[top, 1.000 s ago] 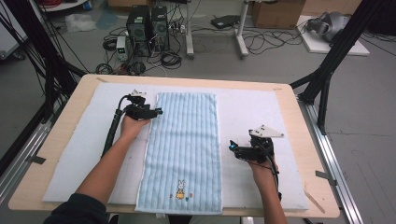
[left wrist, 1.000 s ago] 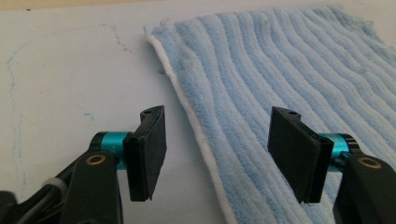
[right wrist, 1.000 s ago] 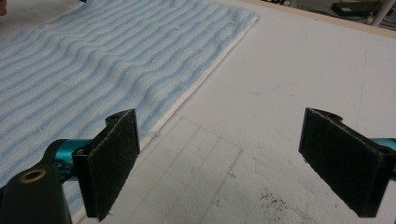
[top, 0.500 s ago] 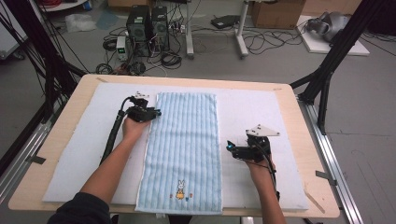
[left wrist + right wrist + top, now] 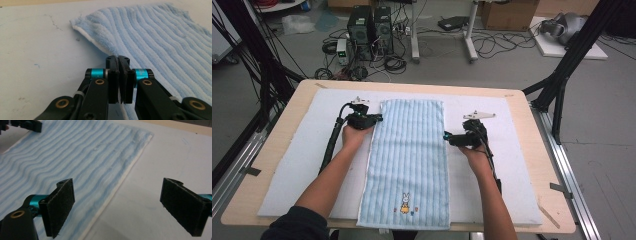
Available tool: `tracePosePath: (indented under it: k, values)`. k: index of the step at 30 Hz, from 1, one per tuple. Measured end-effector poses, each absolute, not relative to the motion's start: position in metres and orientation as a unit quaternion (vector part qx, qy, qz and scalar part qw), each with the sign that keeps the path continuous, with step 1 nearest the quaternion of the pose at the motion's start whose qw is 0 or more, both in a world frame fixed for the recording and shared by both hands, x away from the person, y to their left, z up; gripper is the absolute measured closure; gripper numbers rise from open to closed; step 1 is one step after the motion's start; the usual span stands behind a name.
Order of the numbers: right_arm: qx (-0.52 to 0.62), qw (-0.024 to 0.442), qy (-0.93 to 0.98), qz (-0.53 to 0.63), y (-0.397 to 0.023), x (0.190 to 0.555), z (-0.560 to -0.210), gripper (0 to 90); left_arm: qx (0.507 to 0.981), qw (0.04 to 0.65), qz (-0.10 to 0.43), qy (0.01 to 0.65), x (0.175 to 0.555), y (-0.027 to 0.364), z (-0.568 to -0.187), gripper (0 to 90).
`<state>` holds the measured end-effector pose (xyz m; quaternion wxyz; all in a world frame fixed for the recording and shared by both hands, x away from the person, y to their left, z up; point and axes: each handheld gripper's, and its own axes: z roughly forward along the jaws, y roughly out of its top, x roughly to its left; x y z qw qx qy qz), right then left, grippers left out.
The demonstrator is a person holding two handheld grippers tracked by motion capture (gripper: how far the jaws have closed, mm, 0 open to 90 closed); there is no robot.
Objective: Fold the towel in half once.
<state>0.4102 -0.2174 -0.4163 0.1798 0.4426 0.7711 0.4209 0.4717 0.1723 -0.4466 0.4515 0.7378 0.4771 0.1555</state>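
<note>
Light blue striped towel (image 5: 408, 160) lies flat and lengthwise at the centre of the high view, running from just above mid-frame to the bottom edge, with a small rabbit motif (image 5: 404, 203) near its lower end. It rests on a white mat (image 5: 302, 165) that covers most of a pale wooden table (image 5: 277, 145). Left gripper (image 5: 373, 119) sits at the towel's left edge, toward the upper left corner of the cloth; its jaws have just been closing. In the left gripper view the two black pads (image 5: 113, 86) stand pressed together at lower centre, with the towel's white-hemmed edge (image 5: 96, 45) running in between them, so the cloth edge is pinched. The same view shows the towel (image 5: 160, 42) spreading across the upper right, the mat (image 5: 37, 62) at left. Right gripper (image 5: 452, 139) is just beside the towel's right edge, right of centre in the high view, jaws pointing toward the cloth. In the right gripper view its pads (image 5: 61, 205) stand wide apart, one over the towel (image 5: 62, 157) at lower left, the other over bare mat (image 5: 162, 152) at lower right, the hemmed edge (image 5: 125, 180) running between them; nothing gripped. The left gripper (image 5: 30, 125) shows at the upper left corner of that view. Both forearms enter from the bottom of the high view.
</note>
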Motion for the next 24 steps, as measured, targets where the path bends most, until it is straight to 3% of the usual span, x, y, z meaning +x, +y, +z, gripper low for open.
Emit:
tracePosePath:
  k: [3,8,12,16,19,23,24]
  values:
    - [0.445,0.179,0.781,0.401,-0.208,0.429,-0.419,12.2,0.744,0.448,0.149,0.473,0.471,0.173,-0.447,86.2]
    - [0.455,0.171,0.786,0.383,-0.197,0.454,-0.425,21.5,0.744,0.453,0.144,0.469,0.47,0.171,-0.446,86.2]
    - [0.454,0.177,0.789,0.375,-0.187,0.468,-0.435,36.6,0.742,0.455,0.143,0.471,0.47,0.172,-0.446,86.2]
    - [0.471,0.17,0.785,0.365,-0.185,0.474,-0.448,45.0,0.738,0.46,0.141,0.473,0.471,0.175,-0.444,86.2]
    - [0.457,0.185,0.796,0.35,-0.179,0.476,-0.445,56.4,0.733,0.463,0.14,0.478,0.471,0.177,-0.445,86.2]
    - [0.438,0.192,0.816,0.326,-0.167,0.48,-0.44,82.1,0.723,0.466,0.139,0.491,0.474,0.18,-0.446,86.5]
    - [0.436,0.19,0.818,0.322,-0.164,0.481,-0.439,85.1,0.716,0.468,0.138,0.499,0.475,0.18,-0.447,86.5]
